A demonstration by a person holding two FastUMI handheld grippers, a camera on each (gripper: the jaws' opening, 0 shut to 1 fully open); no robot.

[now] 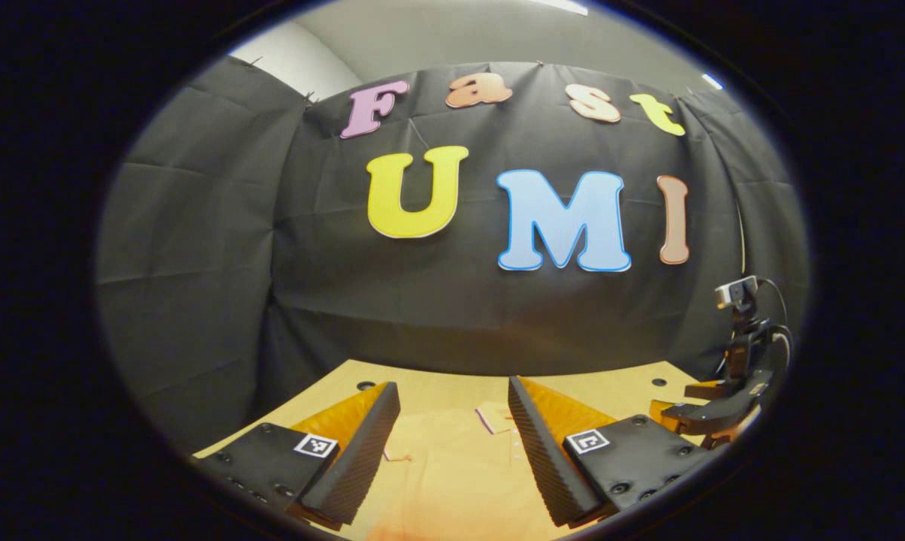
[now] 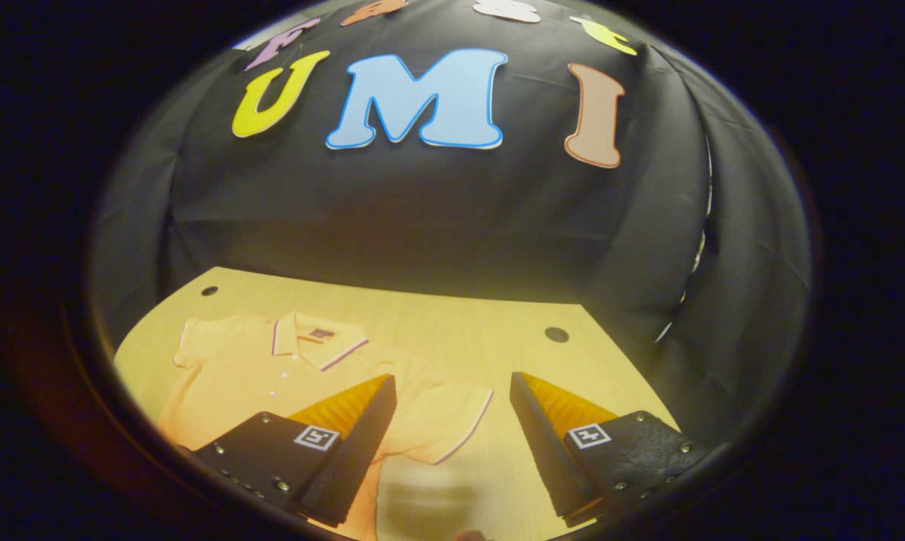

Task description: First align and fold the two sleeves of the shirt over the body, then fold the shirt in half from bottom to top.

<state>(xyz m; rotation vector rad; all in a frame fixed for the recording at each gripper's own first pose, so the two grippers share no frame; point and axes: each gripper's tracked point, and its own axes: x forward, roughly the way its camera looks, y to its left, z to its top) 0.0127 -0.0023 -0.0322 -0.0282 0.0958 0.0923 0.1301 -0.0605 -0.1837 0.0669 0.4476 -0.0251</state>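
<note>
My shirt [image 2: 287, 376] lies flat on the tabletop [image 2: 452, 315], collar away from me, sleeves not yet folded. I hold both tongs gaping and empty: left tongs [image 1: 452, 443] over the body, right tongs [image 2: 452, 428] beside its sleeve [image 2: 452, 421] (likely my first pinch).

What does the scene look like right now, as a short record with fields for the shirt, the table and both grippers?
shirt: pale orange short-sleeved polo shirt, flat on the table, collar toward the wall, sleeves not yet folded
table: light wooden table
left gripper: left gripper open above the shirt's body, holding nothing
right gripper: right gripper open above one spread sleeve, holding nothing
</note>
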